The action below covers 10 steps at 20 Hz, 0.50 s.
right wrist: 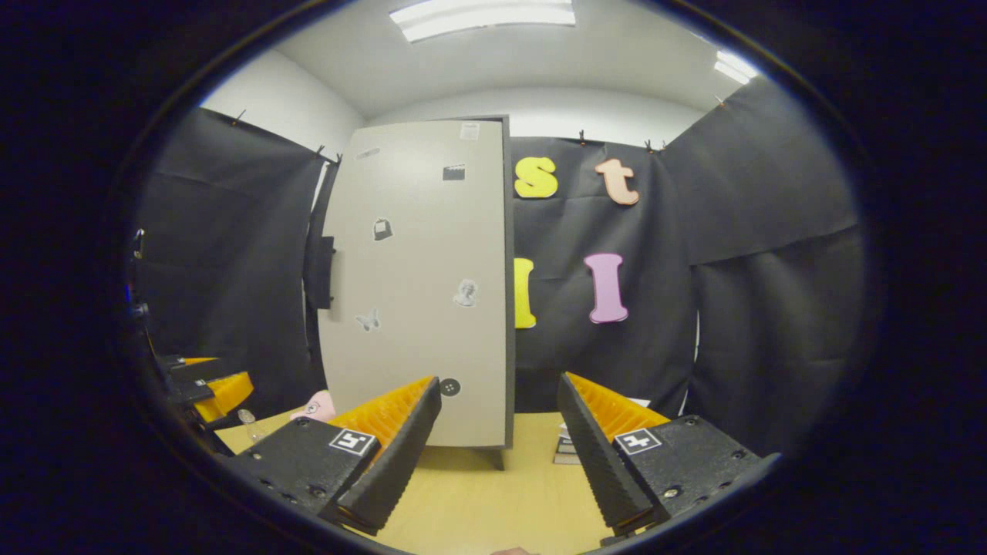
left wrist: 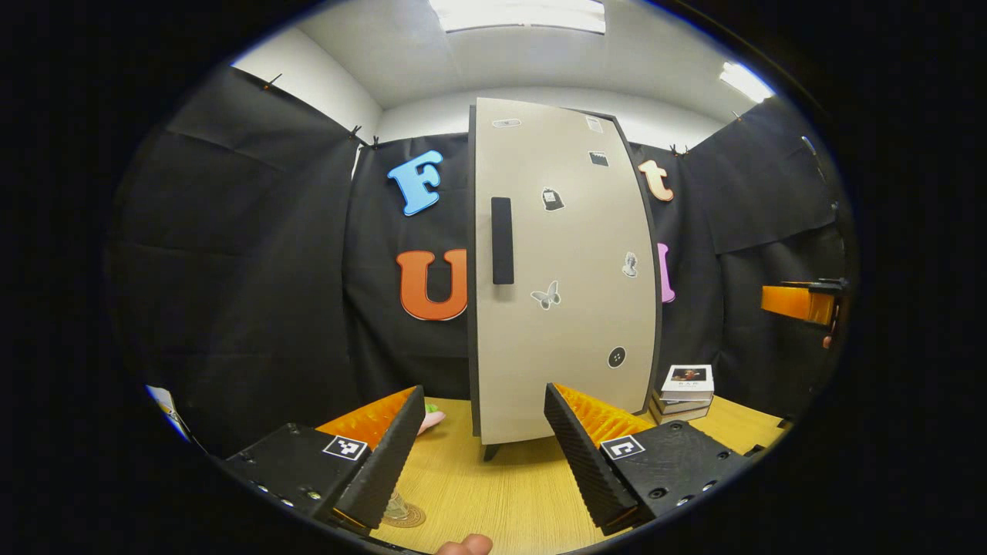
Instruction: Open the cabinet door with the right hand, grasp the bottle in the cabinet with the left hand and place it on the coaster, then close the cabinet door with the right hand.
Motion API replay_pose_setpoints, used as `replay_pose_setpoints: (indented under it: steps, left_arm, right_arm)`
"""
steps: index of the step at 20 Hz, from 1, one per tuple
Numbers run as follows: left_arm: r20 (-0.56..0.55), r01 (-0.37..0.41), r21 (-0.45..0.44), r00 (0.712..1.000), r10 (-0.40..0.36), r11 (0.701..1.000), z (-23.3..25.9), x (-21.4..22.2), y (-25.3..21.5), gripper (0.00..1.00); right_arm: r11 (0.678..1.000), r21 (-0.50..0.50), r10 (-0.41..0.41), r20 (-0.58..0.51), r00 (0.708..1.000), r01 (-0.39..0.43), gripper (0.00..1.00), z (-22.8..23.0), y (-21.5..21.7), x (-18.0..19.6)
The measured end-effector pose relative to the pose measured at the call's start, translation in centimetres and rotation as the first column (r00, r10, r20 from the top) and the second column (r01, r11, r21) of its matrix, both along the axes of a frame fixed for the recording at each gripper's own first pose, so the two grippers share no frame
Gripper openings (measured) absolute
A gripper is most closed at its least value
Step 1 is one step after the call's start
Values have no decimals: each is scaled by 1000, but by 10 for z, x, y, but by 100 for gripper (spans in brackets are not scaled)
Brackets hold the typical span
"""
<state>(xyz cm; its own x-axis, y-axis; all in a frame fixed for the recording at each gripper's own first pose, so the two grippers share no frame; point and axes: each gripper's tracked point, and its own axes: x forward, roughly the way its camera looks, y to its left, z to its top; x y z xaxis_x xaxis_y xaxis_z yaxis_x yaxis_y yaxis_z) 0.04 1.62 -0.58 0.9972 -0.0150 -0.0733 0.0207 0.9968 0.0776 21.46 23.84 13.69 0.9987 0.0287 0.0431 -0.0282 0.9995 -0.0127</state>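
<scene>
The tall cabinet (left wrist: 567, 308) stands on the wooden table with its beige door (right wrist: 420, 293) shut and a black handle (left wrist: 502, 240) on the door's left side. My left gripper (left wrist: 484, 391) is open in front of the door, nothing between its fingers. Low at the left a round woven coaster (left wrist: 410, 516) lies on the table, with a clear object on it that looks like the bottle (left wrist: 396, 506), mostly hidden behind my left finger. My right gripper (right wrist: 500, 381) is open too, facing the cabinet's right side. It also appears far right (left wrist: 802, 302) in the left gripper view.
A stack of books (left wrist: 686, 393) sits right of the cabinet. A pink toy (left wrist: 430, 420) lies left of the cabinet's foot. The left gripper (right wrist: 212, 385) shows at the left edge of the right gripper view. Bare wooden table (left wrist: 509, 493) lies before the cabinet.
</scene>
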Motion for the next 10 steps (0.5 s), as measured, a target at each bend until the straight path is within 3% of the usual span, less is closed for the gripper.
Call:
replay_pose_setpoints:
  steps: [10]
  left_arm:
    - [13, 7, 13, 1000, -7, 1000, -10, 2, -20, 94]
  right_arm:
    - [999, 14, -39, 18, 999, 39, 98, -6, -21, -23]
